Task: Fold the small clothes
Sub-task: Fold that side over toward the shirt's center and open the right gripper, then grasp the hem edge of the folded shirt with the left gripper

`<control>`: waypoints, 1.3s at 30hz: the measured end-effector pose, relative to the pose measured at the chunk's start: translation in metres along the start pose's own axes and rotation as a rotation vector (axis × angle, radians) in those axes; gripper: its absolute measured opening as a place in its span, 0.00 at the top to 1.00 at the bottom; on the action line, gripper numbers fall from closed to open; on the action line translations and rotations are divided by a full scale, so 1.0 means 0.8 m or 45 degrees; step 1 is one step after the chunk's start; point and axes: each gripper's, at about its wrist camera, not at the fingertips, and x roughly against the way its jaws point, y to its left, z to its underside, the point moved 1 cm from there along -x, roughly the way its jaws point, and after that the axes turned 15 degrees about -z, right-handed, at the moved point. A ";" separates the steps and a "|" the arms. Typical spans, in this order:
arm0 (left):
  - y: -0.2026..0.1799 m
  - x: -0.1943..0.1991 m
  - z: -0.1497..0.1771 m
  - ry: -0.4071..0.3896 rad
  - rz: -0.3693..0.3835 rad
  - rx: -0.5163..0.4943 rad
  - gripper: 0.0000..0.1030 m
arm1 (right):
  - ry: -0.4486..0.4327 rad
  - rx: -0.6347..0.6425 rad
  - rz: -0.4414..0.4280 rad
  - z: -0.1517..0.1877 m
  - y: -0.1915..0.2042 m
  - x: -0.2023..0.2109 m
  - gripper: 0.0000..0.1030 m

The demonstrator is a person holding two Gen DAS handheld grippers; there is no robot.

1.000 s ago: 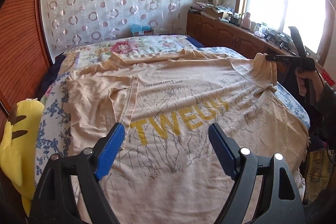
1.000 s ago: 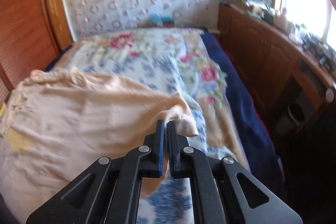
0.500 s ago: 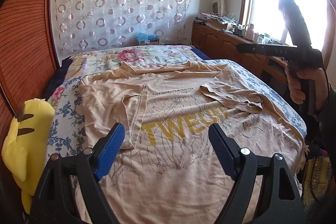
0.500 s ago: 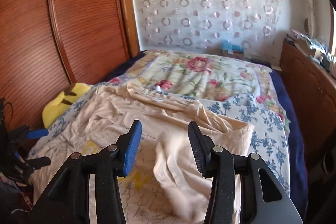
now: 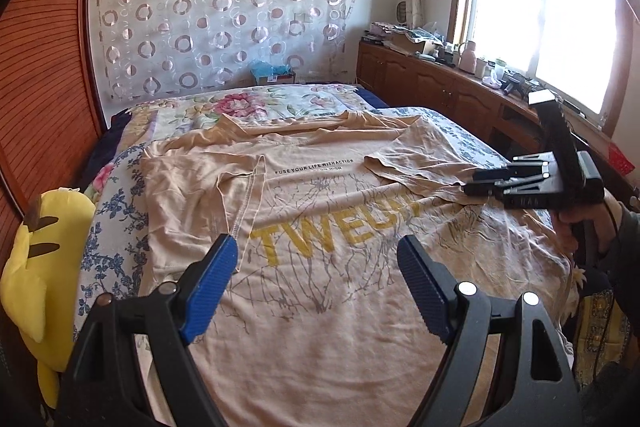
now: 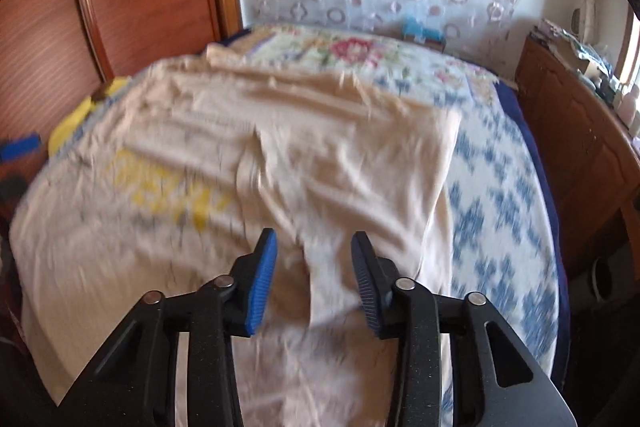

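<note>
While the T-shirt (image 5: 320, 267) lies flat below them, both grippers' jaws gape empty, the right's just narrowing.

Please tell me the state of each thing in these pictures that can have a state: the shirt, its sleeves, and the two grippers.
T-shirt: spread flat on the bed, print side up.
Sleeve on the plush toy's side: folded inward over the body.
Sleeve on the window side: folded inward over the body, released.
Left gripper: wide open, empty, above the shirt.
Right gripper: open, jaws just closing a little, nothing between them.
</note>
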 end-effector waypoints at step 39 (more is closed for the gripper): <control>0.114 -0.104 -0.054 0.126 -0.184 0.084 0.20 | -0.053 -0.105 0.063 -0.076 -0.116 -0.026 0.47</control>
